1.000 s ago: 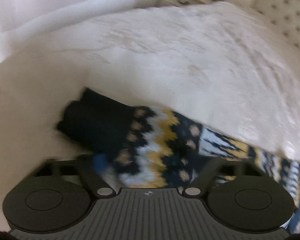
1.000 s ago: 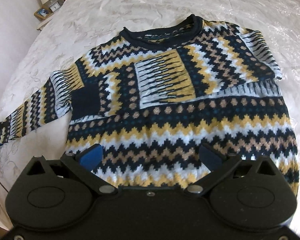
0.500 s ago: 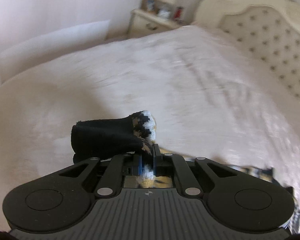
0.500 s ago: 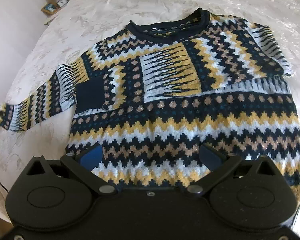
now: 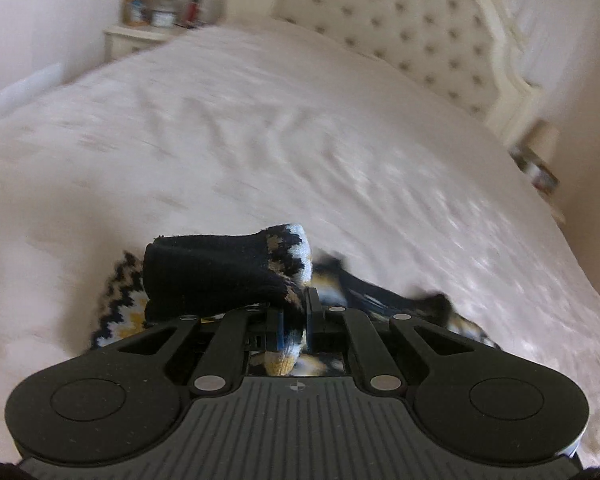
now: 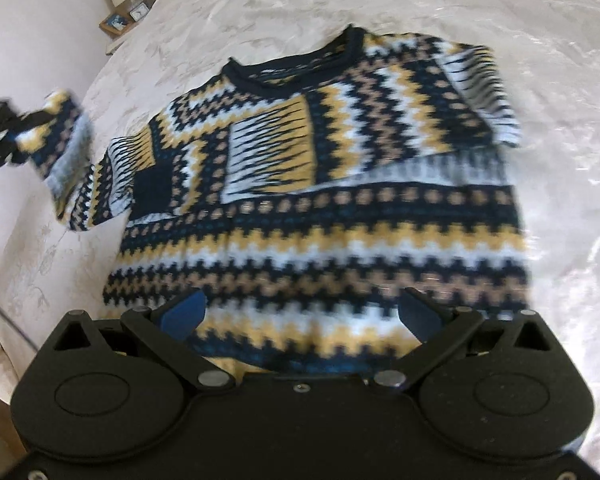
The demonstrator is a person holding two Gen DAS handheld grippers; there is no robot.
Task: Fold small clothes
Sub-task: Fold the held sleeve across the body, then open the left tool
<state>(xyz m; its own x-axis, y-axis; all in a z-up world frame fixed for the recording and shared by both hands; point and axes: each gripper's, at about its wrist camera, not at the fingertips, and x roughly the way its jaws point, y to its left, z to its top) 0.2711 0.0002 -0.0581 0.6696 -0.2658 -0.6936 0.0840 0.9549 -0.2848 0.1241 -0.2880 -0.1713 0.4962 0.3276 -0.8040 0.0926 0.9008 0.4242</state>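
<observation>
A patterned knit sweater [image 6: 324, 200] lies front-up on a white bedspread [image 6: 500, 8], its collar toward the far side of the bed and its hem just under the right gripper [image 6: 300, 312]. One sleeve is already folded across the chest; the other sleeve [image 6: 72, 152] is lifted off the bed at the left edge of the right wrist view.

The left gripper [image 5: 294, 328] is clamped on that sleeve near its dark cuff [image 5: 212, 268], and the cuff flops out sideways beyond the fingers. The right gripper's jaws are spread wide with nothing between them, hovering over the hem.

The sweater looks thick, soft and floppy — it will sag from any single hold and bunch up instead of creasing cleanly. It is probably light enough for one gripper, and the chunky knit should give the pads good purchase, though a loose stitch might snag. The cuff is a sensible hold for laying the sleeve over the chest. For the body fold, the hem corners or the shoulder seams look like the best places to pinch, one in each gripper, so the cloth stays spread.

No basket, box or drawer for the folded clothes shows in either view. A nightstand [image 5: 136, 36] beside the headboard [image 5: 412, 28] carries a few small items, too blurred to name.
</observation>
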